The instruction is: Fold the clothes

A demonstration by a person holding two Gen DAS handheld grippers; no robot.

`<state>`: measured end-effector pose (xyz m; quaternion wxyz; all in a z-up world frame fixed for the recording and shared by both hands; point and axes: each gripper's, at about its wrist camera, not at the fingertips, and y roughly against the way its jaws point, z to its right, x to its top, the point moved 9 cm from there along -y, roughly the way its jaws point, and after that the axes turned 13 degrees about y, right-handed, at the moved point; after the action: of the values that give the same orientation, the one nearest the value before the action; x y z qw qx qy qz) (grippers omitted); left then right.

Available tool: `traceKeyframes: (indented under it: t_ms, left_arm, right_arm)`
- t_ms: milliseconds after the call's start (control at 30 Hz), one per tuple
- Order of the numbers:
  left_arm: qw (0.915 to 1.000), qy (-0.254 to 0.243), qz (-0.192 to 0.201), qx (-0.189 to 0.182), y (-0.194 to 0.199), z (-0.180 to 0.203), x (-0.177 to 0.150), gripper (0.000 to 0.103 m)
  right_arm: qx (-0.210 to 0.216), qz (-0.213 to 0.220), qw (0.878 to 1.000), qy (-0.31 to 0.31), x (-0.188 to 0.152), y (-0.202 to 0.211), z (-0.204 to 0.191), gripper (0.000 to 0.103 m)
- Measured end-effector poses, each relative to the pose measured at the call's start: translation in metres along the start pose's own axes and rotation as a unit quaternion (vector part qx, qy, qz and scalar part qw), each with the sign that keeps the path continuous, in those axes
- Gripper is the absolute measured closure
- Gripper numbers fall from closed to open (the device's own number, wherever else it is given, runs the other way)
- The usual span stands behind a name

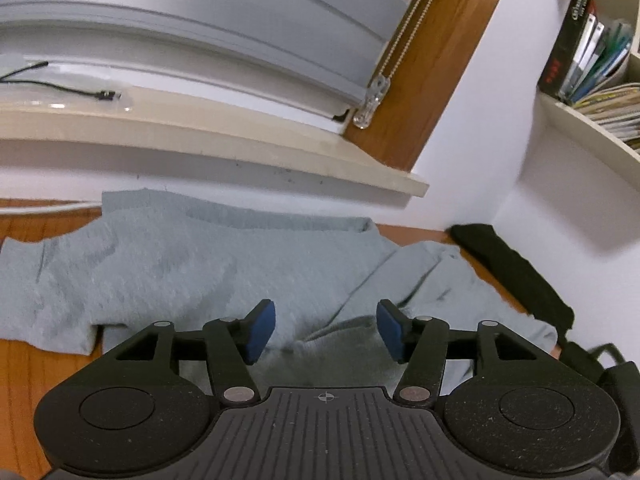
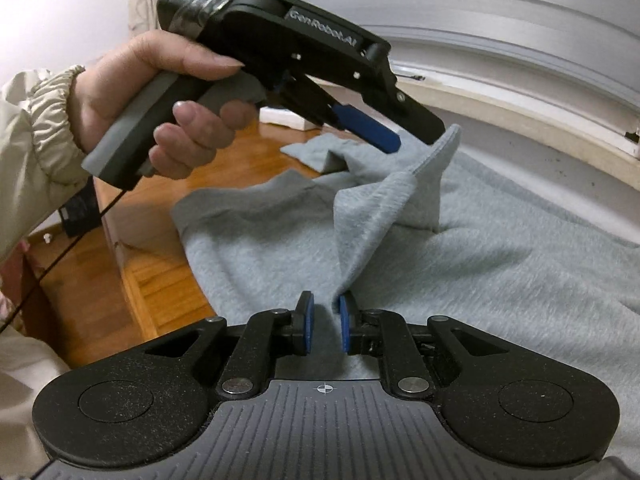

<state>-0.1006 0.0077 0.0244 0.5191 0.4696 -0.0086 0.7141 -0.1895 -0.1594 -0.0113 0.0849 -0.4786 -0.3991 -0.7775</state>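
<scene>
One grey sweatshirt [image 1: 208,264] lies spread over a wooden table [image 1: 24,380], under a window sill [image 1: 224,148]. One sleeve [image 1: 452,280] runs off toward the right side in the left wrist view.

Two grippers. Left gripper [image 1: 326,330]: blue pads wide apart, nothing between them, hovering over the lower part of the sweatshirt near a fold ridge. From the right wrist view the same left gripper [image 2: 400,136] shows in one hand [image 2: 160,92] with a pale cuffed sleeve [image 2: 36,128]; whether its tips touch the lifted cloth edge beside them cannot be told.

Right gripper [image 2: 325,322]: pads drawn close with a narrow gap, a raised pleat of grey fabric [image 2: 376,216] running down into that gap; the fabric rises from there in a tented ridge, so it looks pinched on the cloth.

Other items: one black cable [image 1: 60,88] on the sill, one blind bead chain [image 1: 404,36], one black cloth item [image 1: 516,272] at the table's right edge, one shelf with several books [image 1: 592,60].
</scene>
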Motion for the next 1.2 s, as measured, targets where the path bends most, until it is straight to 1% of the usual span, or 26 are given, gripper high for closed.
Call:
traceKeyframes:
  t_ms: [100,133,267,333,400,500,533,600,733,867,933,1000,1100,1200]
  left_arm:
    - [0.9999,-0.01,0.003,0.001,0.003,0.008,0.003,0.036]
    - [0.9999,-0.015,0.004,0.001,0.003,0.012,0.005,0.036]
    - [0.998,-0.061,0.001,0.02,-0.007,0.03,0.008,0.03]
    - [0.9953,-0.091,-0.01,0.032,-0.017,0.038,0.004,0.03]
    - [0.9928,-0.107,-0.026,0.046,-0.027,0.038,-0.004,0.031]
    - [0.9902,-0.121,-0.042,0.056,-0.032,0.031,-0.017,0.037]
    - [0.99,-0.12,-0.042,0.061,-0.03,0.027,-0.02,0.038]
    - [0.9897,-0.118,-0.041,0.071,-0.023,0.018,-0.023,0.047]
    - [0.9891,-0.119,-0.041,0.076,-0.003,0.005,-0.032,0.048]
    - [0.9895,-0.114,-0.041,0.079,0.014,-0.008,-0.038,0.047]
    - [0.9903,-0.108,-0.041,0.078,0.021,-0.012,-0.04,0.046]
    - [0.9909,-0.103,-0.043,0.074,0.025,-0.016,-0.042,0.046]
    - [0.9923,-0.094,-0.044,0.069,0.027,-0.02,-0.042,0.046]
    - [0.9941,-0.08,-0.04,0.061,0.026,-0.022,-0.037,0.045]
  right_arm:
    - [-0.001,0.001,1.0,0.003,0.001,0.0,-0.002,0.086]
    - [-0.004,0.001,1.0,0.006,0.002,0.0,-0.002,0.085]
    - [-0.007,0.001,1.0,0.01,0.003,0.002,-0.003,0.085]
    - [-0.006,0.001,1.0,0.008,0.004,0.003,-0.003,0.085]
    - [-0.005,0.002,1.0,0.008,0.004,0.003,-0.004,0.085]
    - [-0.007,0.002,1.0,0.009,0.0,0.007,-0.002,0.085]
    - [-0.008,0.002,1.0,0.01,0.0,0.007,-0.002,0.085]
    - [-0.008,0.002,1.0,0.011,-0.001,0.009,-0.001,0.085]
    - [-0.009,-0.001,1.0,0.015,-0.001,0.011,-0.001,0.084]
    - [-0.011,0.005,1.0,0.013,0.001,0.019,0.0,0.077]
    - [-0.014,0.014,1.0,0.011,0.006,0.025,0.002,0.071]
    - [-0.016,0.024,1.0,0.011,0.012,0.031,0.004,0.069]
    - [-0.02,0.036,0.999,0.017,0.024,0.026,-0.001,0.068]
    - [-0.023,0.035,0.999,0.023,0.032,0.017,-0.003,0.068]
